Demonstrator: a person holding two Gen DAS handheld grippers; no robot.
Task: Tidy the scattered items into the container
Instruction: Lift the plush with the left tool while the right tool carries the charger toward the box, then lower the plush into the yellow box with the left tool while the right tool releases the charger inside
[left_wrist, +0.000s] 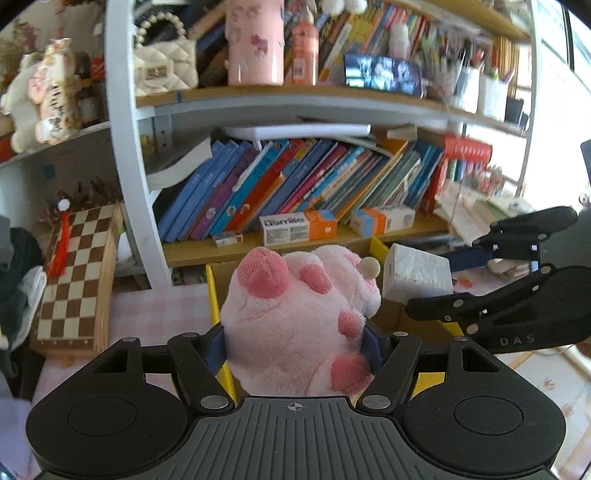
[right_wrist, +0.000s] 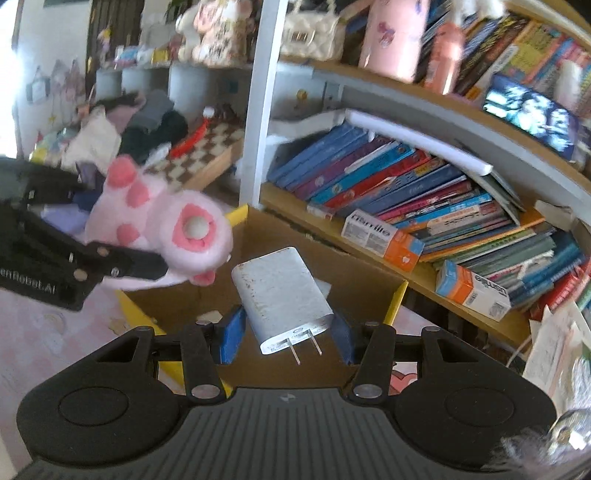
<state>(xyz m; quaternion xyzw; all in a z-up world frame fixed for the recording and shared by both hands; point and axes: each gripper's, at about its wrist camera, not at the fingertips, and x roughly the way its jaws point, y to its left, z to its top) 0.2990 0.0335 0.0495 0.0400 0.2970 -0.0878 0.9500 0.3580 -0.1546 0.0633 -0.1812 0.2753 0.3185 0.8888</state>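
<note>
My left gripper (left_wrist: 295, 345) is shut on a pink plush toy (left_wrist: 299, 317) and holds it above the left edge of the cardboard box (left_wrist: 218, 273) with yellow flaps. My right gripper (right_wrist: 286, 332) is shut on a white plug charger (right_wrist: 280, 295), prongs toward the camera, above the open box (right_wrist: 354, 291). In the left wrist view the charger (left_wrist: 415, 273) and the right gripper (left_wrist: 458, 280) are at the right. In the right wrist view the plush toy (right_wrist: 166, 225) and the left gripper's finger (right_wrist: 122, 264) are at the left.
A bookshelf with leaning books (left_wrist: 295, 184) and small orange-white cartons (left_wrist: 295, 227) stands right behind the box. A chessboard (left_wrist: 77, 280) leans at the left beside piled clothes (right_wrist: 140, 125). The table has a pink checked cloth (left_wrist: 155, 314). Papers (right_wrist: 554, 343) lie at the right.
</note>
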